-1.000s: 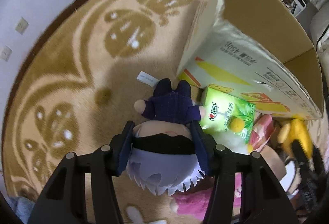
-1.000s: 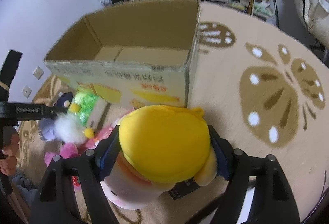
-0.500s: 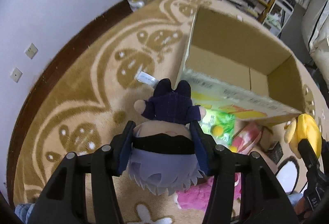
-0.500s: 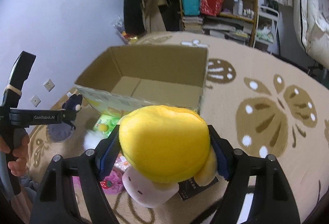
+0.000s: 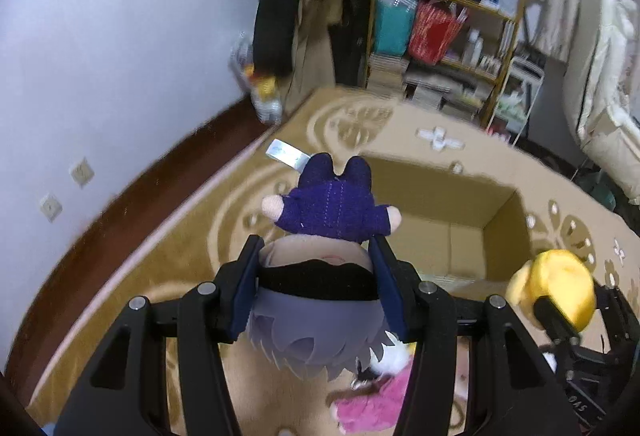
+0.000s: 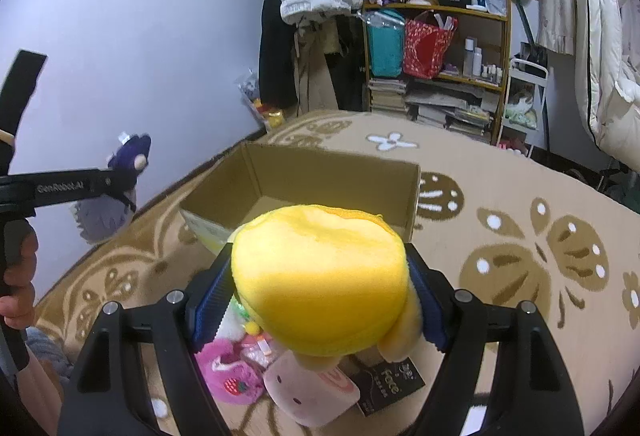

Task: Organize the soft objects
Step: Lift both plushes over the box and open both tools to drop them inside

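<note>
The left hand-held gripper [image 5: 316,292] is clamped on a purple-suited plush doll [image 5: 320,260], its pads squeezing the grey-haired head so the body points to twelve o'clock, raised above the rug [image 5: 192,244] at about nine o'clock of the open cardboard box [image 6: 332,192]. That height probably serves to clear the box wall before dropping the doll in. "GenRobot.AI" is printed along this tool's finger in the right wrist view. The right hand-held gripper [image 6: 320,284] pinches a yellow plush toy [image 6: 320,276] by its rounded top, held near the box's six o'clock wall. Beneath it lie a pink strawberry plush [image 6: 228,376], a pale pink plush [image 6: 308,392] and a black packet [image 6: 390,382] reading "face".
</note>
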`<control>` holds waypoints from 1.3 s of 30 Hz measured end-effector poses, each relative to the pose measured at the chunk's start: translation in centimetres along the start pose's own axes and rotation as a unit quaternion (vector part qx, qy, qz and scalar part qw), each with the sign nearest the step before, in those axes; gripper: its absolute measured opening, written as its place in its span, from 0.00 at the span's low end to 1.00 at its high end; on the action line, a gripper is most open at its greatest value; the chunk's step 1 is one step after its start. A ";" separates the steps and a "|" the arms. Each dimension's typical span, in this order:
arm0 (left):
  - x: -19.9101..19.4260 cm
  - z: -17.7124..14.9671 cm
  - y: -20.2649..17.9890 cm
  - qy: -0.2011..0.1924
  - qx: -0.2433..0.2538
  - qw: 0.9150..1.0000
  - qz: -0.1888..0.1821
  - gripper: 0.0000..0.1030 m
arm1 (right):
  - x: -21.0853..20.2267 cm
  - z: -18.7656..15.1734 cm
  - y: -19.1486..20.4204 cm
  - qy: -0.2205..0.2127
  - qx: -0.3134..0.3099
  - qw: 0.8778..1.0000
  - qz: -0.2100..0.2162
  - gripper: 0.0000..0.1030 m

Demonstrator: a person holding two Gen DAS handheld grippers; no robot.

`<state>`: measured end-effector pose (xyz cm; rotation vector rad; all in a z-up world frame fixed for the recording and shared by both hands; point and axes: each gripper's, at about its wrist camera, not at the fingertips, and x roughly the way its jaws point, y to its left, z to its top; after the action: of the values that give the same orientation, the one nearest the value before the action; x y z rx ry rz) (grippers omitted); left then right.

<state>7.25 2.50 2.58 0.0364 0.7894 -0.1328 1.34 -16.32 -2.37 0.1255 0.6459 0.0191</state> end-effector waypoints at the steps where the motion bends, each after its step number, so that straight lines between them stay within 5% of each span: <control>1: -0.4 0.4 -0.3 -0.011 0.001 1.000 -0.009 0.51 | -0.1 0.2 0.0 -0.003 -0.001 1.000 -0.001 0.80; 6: -2.1 2.4 -2.0 -0.067 0.019 0.997 -0.045 0.51 | 0.1 1.4 -0.4 -0.020 0.002 1.000 -0.007 0.80; 12: -0.5 3.9 -3.4 -0.077 0.040 0.996 -0.038 0.51 | 1.1 3.6 -0.8 -0.029 -0.014 0.999 -0.008 0.81; 24: 4.4 3.8 -4.2 -0.059 0.049 0.996 -0.034 0.52 | 3.9 4.5 0.2 -0.025 -0.075 0.997 -0.020 0.81; 39: 9.7 1.9 -5.4 -0.008 0.070 0.997 -0.028 0.55 | 7.5 3.2 -2.4 0.006 -0.040 0.999 -0.024 0.82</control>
<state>14.65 -4.02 -2.84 0.1469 0.7651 -0.2409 9.15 -18.61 -4.64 0.0328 0.6599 -0.0010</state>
